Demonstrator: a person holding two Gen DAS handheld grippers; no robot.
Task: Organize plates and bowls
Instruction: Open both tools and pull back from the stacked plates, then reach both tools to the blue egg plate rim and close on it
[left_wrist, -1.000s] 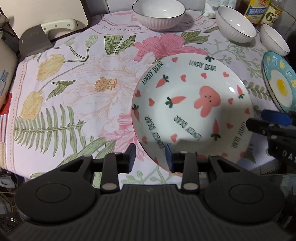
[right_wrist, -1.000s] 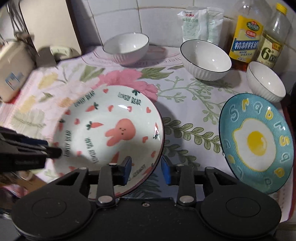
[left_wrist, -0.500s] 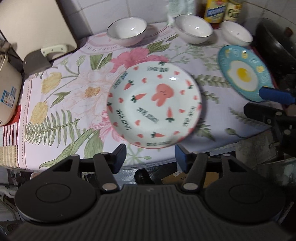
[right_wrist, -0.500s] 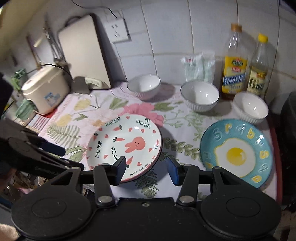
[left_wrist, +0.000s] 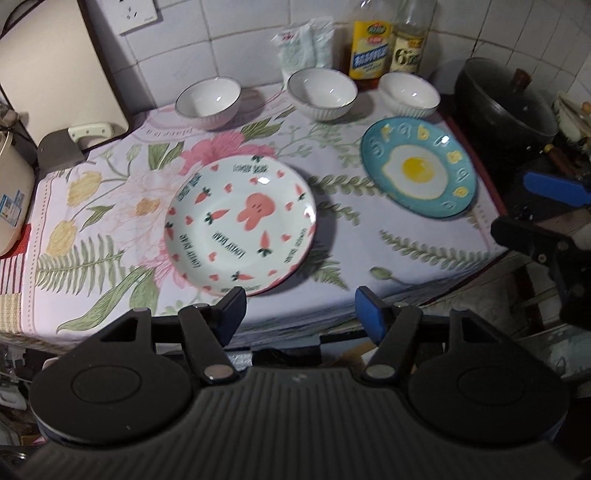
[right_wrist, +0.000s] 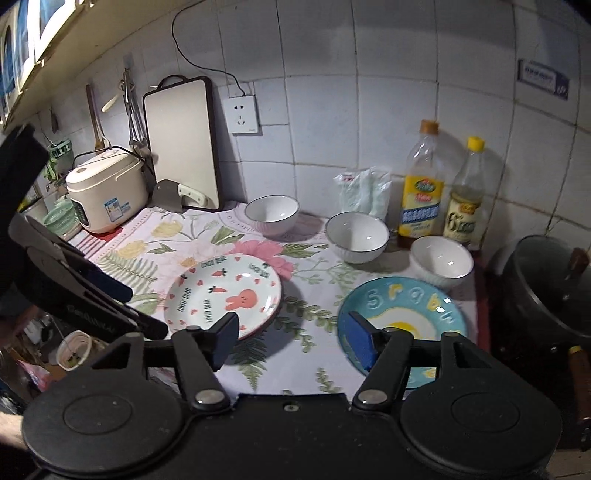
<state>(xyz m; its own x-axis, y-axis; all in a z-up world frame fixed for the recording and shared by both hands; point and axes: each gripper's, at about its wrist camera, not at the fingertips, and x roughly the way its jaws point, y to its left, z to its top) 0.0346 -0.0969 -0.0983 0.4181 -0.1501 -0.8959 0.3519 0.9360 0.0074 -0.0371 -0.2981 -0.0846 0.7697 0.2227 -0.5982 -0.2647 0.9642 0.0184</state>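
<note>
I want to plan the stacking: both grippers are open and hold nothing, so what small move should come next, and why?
Probably bring the right gripper down to the near rim of the egg plate. Its jaws have just been opening with nothing between them, and that plate lies flat, apart from the rabbit plate, on the right gripper's side.

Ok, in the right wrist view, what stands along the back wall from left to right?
Rice cooker → cleaver → cutting board → left bowl → white packet → yellow-label bottle → yellow-cap bottle → dark pot.
</note>
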